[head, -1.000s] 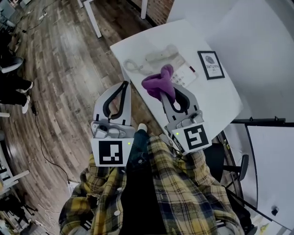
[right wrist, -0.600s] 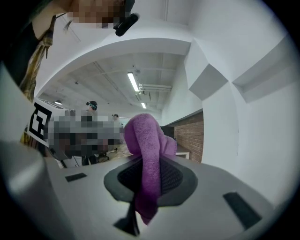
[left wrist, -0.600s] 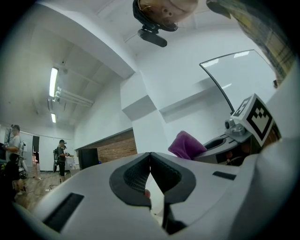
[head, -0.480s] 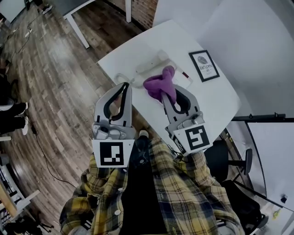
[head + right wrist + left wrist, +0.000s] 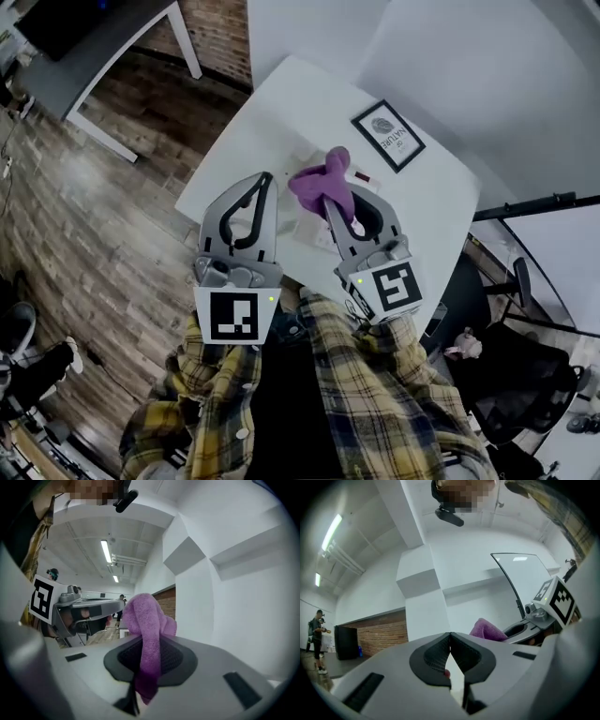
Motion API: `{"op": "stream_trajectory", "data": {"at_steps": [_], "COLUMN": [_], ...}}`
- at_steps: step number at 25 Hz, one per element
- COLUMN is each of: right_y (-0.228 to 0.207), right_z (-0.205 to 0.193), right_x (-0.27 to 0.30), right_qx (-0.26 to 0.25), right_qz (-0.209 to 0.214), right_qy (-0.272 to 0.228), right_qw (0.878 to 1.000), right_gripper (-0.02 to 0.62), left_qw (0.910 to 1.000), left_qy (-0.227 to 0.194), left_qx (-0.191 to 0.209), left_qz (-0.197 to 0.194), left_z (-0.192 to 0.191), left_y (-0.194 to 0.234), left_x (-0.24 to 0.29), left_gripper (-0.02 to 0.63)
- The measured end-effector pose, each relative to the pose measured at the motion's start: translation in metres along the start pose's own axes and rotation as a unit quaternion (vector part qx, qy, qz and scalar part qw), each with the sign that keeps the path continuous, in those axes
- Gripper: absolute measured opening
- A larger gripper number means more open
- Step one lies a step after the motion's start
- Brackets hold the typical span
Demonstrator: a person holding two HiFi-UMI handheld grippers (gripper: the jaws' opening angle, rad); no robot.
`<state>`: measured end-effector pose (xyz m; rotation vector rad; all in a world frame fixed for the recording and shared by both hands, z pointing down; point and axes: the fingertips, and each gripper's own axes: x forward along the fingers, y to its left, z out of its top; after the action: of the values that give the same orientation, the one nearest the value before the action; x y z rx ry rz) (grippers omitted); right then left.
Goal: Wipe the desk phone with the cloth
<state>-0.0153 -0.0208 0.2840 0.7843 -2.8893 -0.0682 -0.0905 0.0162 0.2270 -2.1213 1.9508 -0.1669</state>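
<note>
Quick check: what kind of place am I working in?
Most likely an open office: a white desk with a framed sign, a second desk across the wood floor, and ceiling strip lights.

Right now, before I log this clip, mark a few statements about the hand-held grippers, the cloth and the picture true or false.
1. The right hand-held gripper is shut on the purple cloth. True.
2. The left hand-held gripper grips a cloth too. False: its jaws are closed on nothing.
3. The framed picture lies on the white table. True.
4. The purple cloth lies spread flat on the table. False: it is bunched between the right hand-held gripper's jaws.
</note>
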Motion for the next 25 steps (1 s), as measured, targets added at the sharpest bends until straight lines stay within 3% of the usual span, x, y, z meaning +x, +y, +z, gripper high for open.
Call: {"op": "stream_trajectory", "data": {"at_steps": [8,14,20,25], "right_y": [-0.042,-0.067,-0.082,-0.088], "right_z": [0.003,-0.004,-0.020,-0.031], "right_x": [0.023,0.003,-0.021,-0.027], "right_qx": [0.018,0.033,0.057,0.067], "right_qz": [-0.121,-0.224,-0.275,-0.278], "right_qy": [0.010,0.032,0.050,0.058], "right_qw": [0.992,0.974,0.959,0.956], "right_gripper": [0.066,0.066,0.066,0.066], "left_qw": [0.9923,0.9758,0.9671,0.9656], "left_qy": [-0.028,-0.036,-0.028,-0.025], "left_qx": [-0.011,-0.023,-0.036,-0.039], "left_qz": [-0.120,-0.215,-0.250,-0.256], "left_z": [-0.009,-0.017,-0.025,-0.028], "left_y": [0.012,-0.004,-0.021,-0.032], "left_x": [0.066,0.091,0.103,0.111], "left_gripper": [0.015,0.015,0.015,0.015]}}
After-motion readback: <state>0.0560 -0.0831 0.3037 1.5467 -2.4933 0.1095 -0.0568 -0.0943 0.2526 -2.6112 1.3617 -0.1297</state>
